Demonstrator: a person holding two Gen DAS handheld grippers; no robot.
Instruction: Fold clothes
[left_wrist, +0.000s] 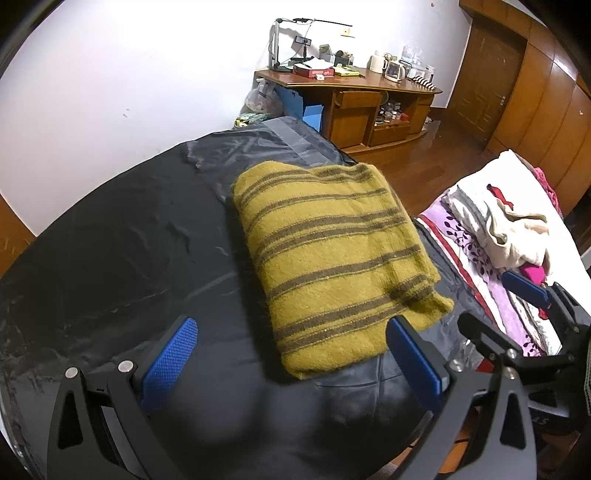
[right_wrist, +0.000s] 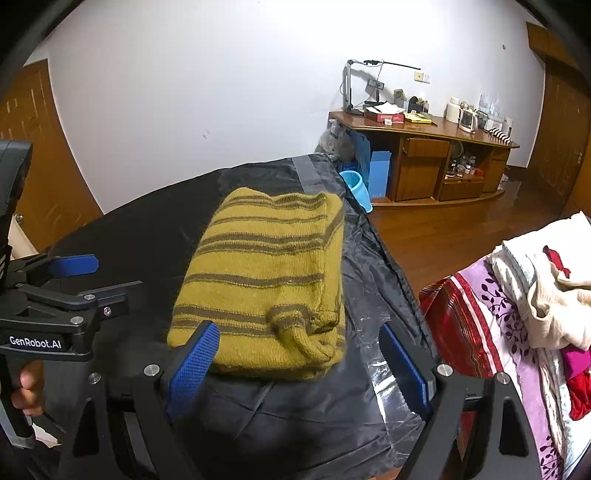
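We see a black sheet (left_wrist: 110, 240) spread over the work surface, filling the left and lower part of the left wrist view and the middle of the right wrist view. At the right edge of both views lies a bed with a purple floral cover (right_wrist: 509, 332), heaped with a pile of pale clothes (right_wrist: 554, 302). In the upper right of both frames a wooden sideboard (left_wrist: 369, 107) stands against the white wall, its top crowded with small items that we cannot tell apart.

On the black sheet rests the mustard sweater with brown stripes (left_wrist: 332, 251), folded into a thick rectangle; it sits at the centre of each frame. In the right wrist view a cuffed sleeve end (right_wrist: 295, 332) pokes out at its near right corner.

Our left gripper (left_wrist: 291, 350) hangs low in its own frame with its blue pads spread wide; the near edge of the sweater shows between them, and neither pad presses on it. Our right gripper (right_wrist: 299, 365) is likewise spread wide, its pads flanking the near end of the sweater, the left pad just beside the knit; we cannot tell whether it touches.

At the lower left of the right wrist view, a hand (right_wrist: 29, 387) wraps the other gripper's handle.
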